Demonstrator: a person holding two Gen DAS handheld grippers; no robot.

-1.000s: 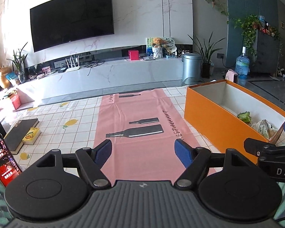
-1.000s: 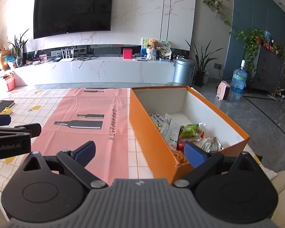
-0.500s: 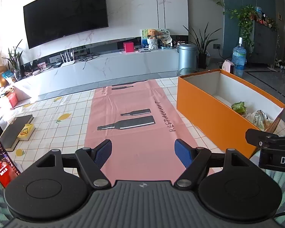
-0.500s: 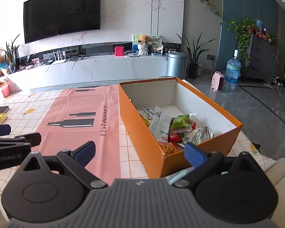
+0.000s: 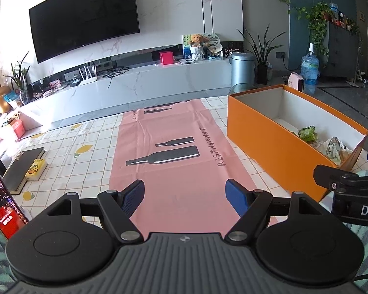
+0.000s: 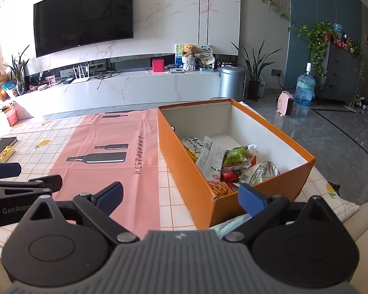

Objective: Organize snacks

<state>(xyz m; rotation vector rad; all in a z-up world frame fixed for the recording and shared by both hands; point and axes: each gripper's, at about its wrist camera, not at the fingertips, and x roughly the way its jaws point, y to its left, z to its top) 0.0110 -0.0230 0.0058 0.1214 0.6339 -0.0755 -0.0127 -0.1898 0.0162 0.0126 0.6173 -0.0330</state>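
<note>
An orange box (image 6: 191, 171) with a white inside stands on the table to the right of a pink mat (image 6: 115, 161). Several snack packets (image 6: 233, 161) lie in its near half, a green one (image 5: 308, 133) on top. My left gripper (image 5: 185, 194) hovers open over the near end of the pink mat (image 5: 176, 152), nothing between its blue pads. My right gripper (image 6: 181, 198) is open too, level with the near left corner of the orange box (image 5: 269, 144), holding nothing. Each gripper shows at the edge of the other's view.
A dark book (image 5: 22, 169) and a small yellow pack (image 5: 35, 170) lie at the table's left edge, with a lit phone (image 5: 5, 205) propped near me. Beyond the table are a white TV cabinet (image 5: 135, 85), a metal bin (image 5: 243, 71) and a water bottle (image 6: 304, 89).
Both views tilted and shifted slightly, so the table and box sit a little differently in frame. The grippers stayed open and nothing on the table moved.
</note>
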